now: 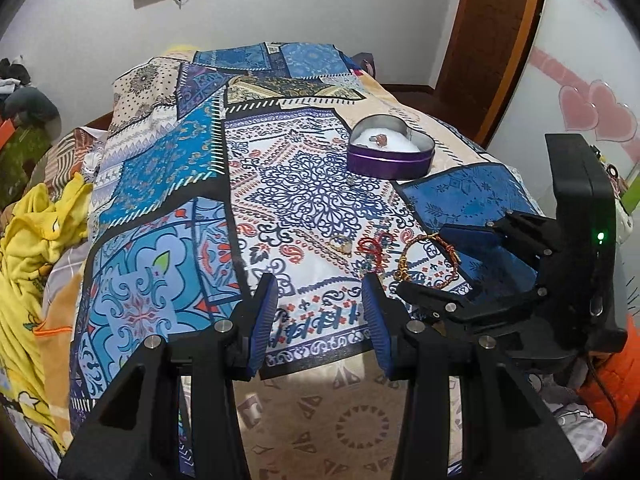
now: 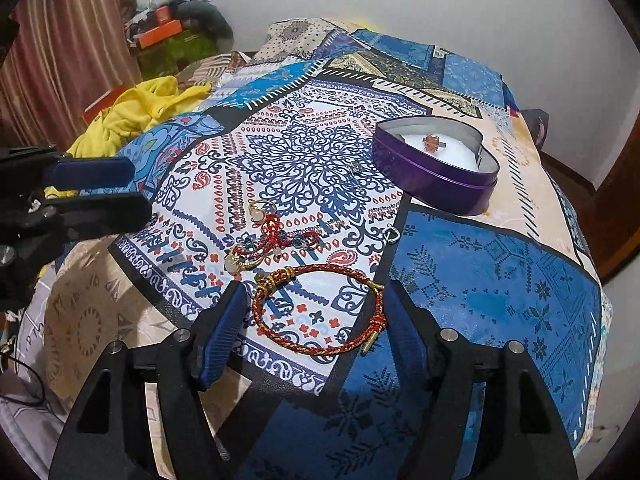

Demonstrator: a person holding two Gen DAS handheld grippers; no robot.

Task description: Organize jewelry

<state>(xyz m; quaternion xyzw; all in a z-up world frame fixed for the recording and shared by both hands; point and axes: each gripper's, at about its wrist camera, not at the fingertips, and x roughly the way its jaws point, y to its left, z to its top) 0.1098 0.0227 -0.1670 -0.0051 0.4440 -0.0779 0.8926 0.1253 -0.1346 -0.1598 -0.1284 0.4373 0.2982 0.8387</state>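
Right gripper (image 2: 312,328) wide open, empty, straddling red braided bracelet (image 2: 316,312) on bedspread (image 2: 500,280); left gripper (image 1: 320,312) likewise open, empty; pickup apparently pending, then transfer to heart tin (image 2: 436,184).

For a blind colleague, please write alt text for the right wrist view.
The open right gripper straddles a red braided bracelet on a patterned cloth. Beyond lie more jewelry and a purple heart tin holding a ring.

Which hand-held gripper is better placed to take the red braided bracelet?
Right hand-held gripper: open, its fingers flank the red braided bracelet. The left hand-held gripper is open over bare cloth beside it.
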